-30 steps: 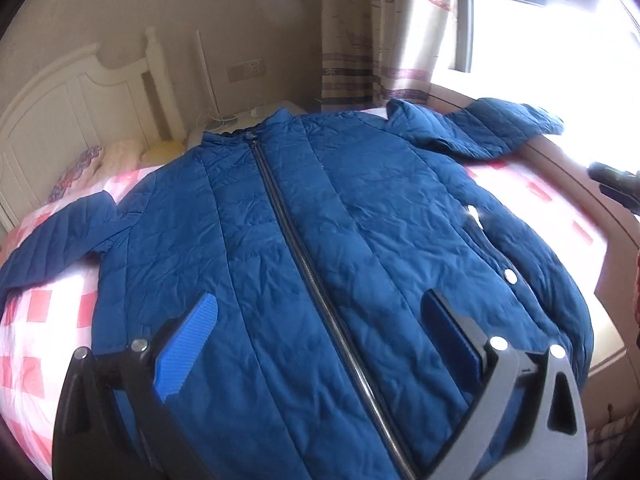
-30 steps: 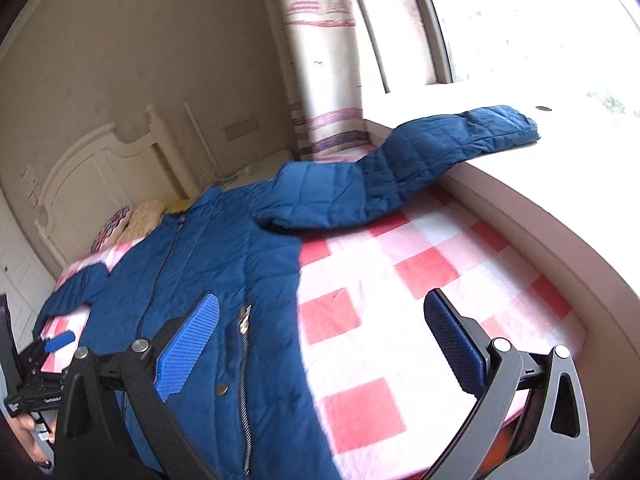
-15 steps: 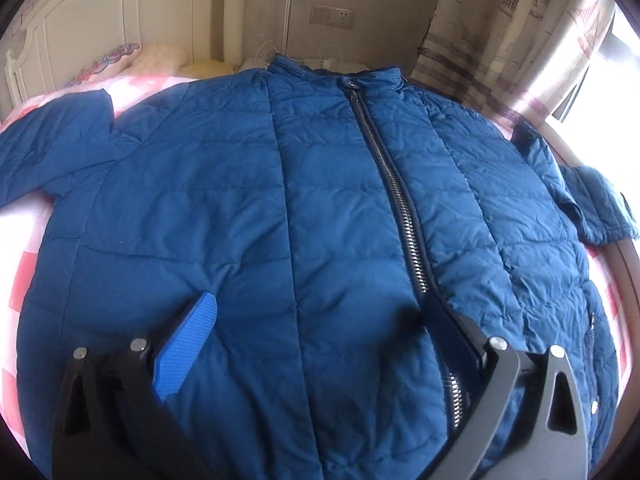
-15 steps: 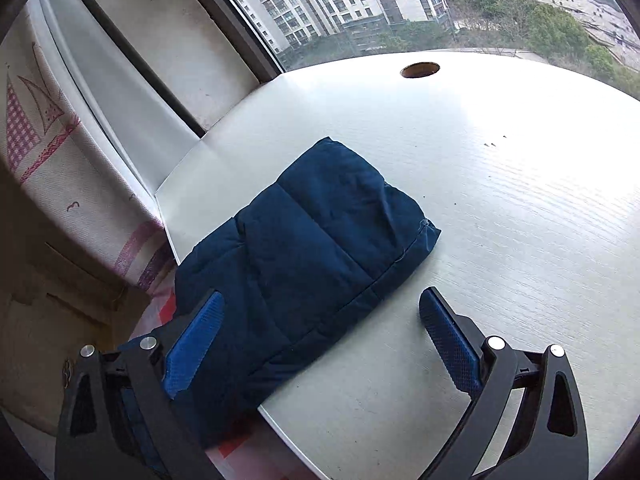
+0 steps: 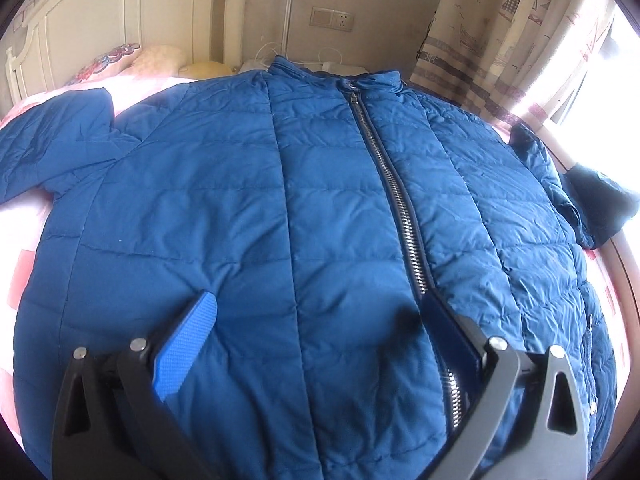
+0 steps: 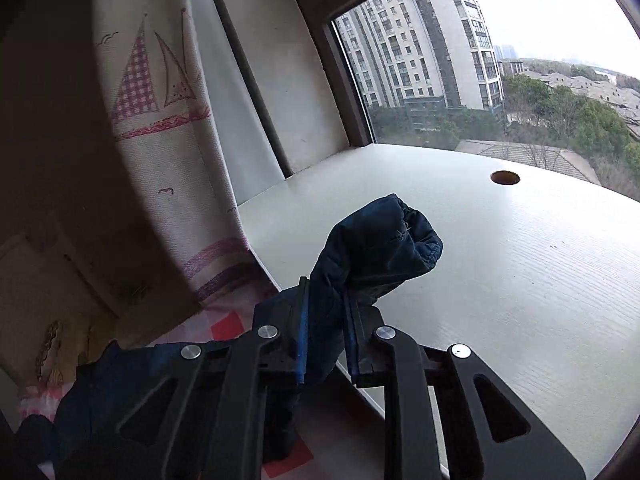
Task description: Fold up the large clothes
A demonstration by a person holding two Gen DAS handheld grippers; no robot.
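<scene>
A: Where is the jacket?

B: Spread front-up on the bed, zipped shut; the zipper runs from the collar down toward the camera. The collar end lies nearest the headboard, with pillows between collar and headboard. One sleeve lies flat on the pink checked sheet on the headboard side of the body.

A: And the other sleeve?

B: Its cuff is bunched and lifted just above the bench by the window. The rest of it trails down off the bench edge toward the bed.

A: What holds it?

B: The right gripper. Its jaws are clamped on the sleeve just behind the cuff, with fabric squeezed between the blue pads.

A: The left gripper?

B: Jaws spread wide, holding nothing, low over the jacket's lower front. One finger sits over the zipper, the other over the panel on the headboard side. I can't tell whether the tips touch the fabric.

A: Anything else near the bench?

B: A round hole in its top, well apart from the cuff, and a sailboat curtain hanging at the bench's end.
</scene>
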